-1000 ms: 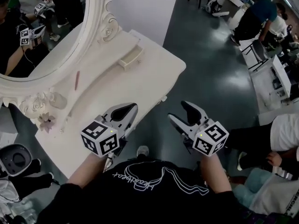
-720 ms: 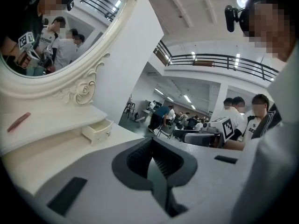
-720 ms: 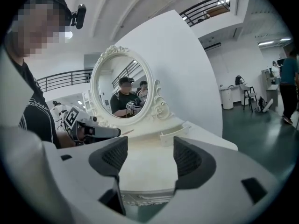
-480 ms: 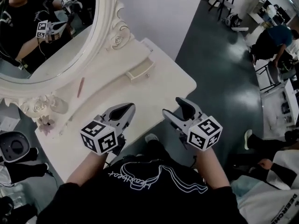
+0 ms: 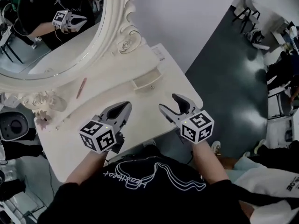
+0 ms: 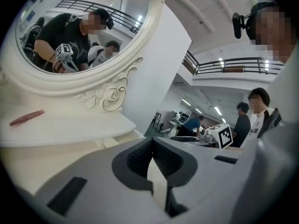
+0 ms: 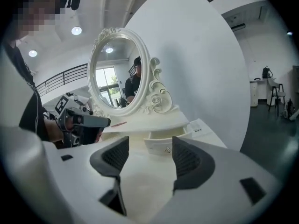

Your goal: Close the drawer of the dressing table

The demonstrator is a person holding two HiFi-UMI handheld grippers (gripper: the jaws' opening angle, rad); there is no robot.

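Observation:
The white dressing table (image 5: 142, 118) has a small drawer (image 5: 148, 81) pulled out under the shelf below the oval mirror (image 5: 46, 41). My right gripper (image 5: 169, 102) hovers open over the tabletop just in front of this drawer. Its jaws have just been closing a little with nothing between them. In the right gripper view the drawer (image 7: 166, 143) and its small knob show between the open fingers, a short way ahead of the right gripper (image 7: 149, 141). My left gripper (image 5: 122, 107) is shut and empty over the table's middle, left of the drawer. Its tips meet in the left gripper view (image 6: 152, 146).
A thin pink stick (image 5: 81, 87) lies on the shelf under the mirror, and a flower ornament (image 5: 44, 120) sits at the table's left end. A black round device (image 5: 16, 125) stands on the floor at left. People and chairs (image 5: 280, 73) are far right.
Both grippers have moved forward from the table's front edge out over the tabletop. The right one has come close to the open drawer.

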